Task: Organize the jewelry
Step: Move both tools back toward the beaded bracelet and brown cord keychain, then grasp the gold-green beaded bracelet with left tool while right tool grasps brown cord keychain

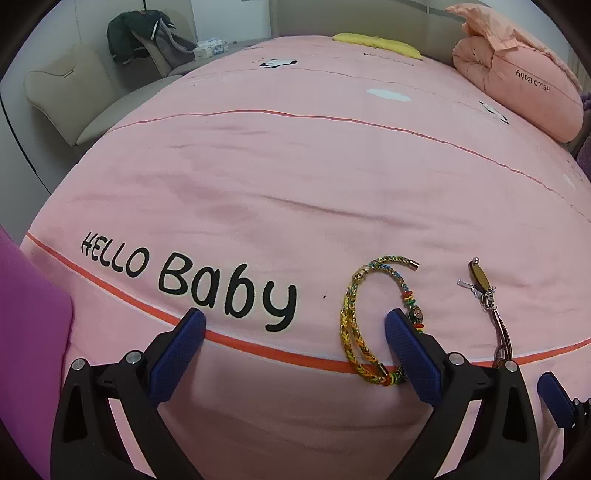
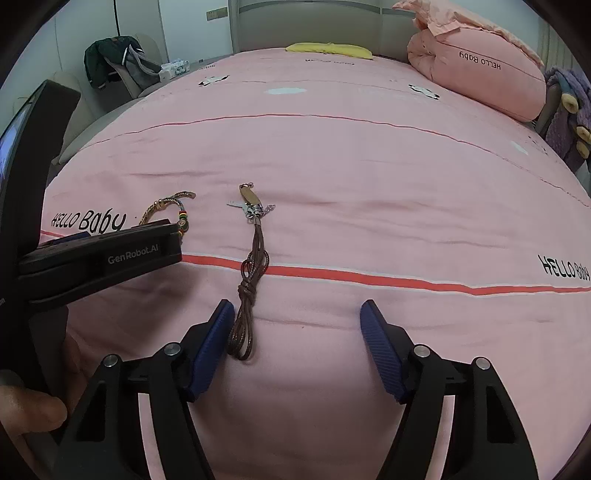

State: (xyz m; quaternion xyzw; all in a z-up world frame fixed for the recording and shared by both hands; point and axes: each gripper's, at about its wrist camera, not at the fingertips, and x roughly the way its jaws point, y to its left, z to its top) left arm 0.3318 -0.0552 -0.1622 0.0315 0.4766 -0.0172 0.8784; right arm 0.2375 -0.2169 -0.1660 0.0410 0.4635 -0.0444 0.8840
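A braided yellow and multicolour bracelet lies on the pink bedspread, looped around my left gripper's right finger. My left gripper is open and empty, low over the bed. A brown cord necklace with a gold pendant lies to the bracelet's right; it also shows in the left wrist view. My right gripper is open and empty, its left finger just beside the cord's looped end. The bracelet is partly hidden behind the left gripper body in the right wrist view.
A folded pink quilt sits at the bed's far right corner, a yellow cloth at the far edge. A beige sofa with dark clothes stands left of the bed. A magenta cloth is at the near left.
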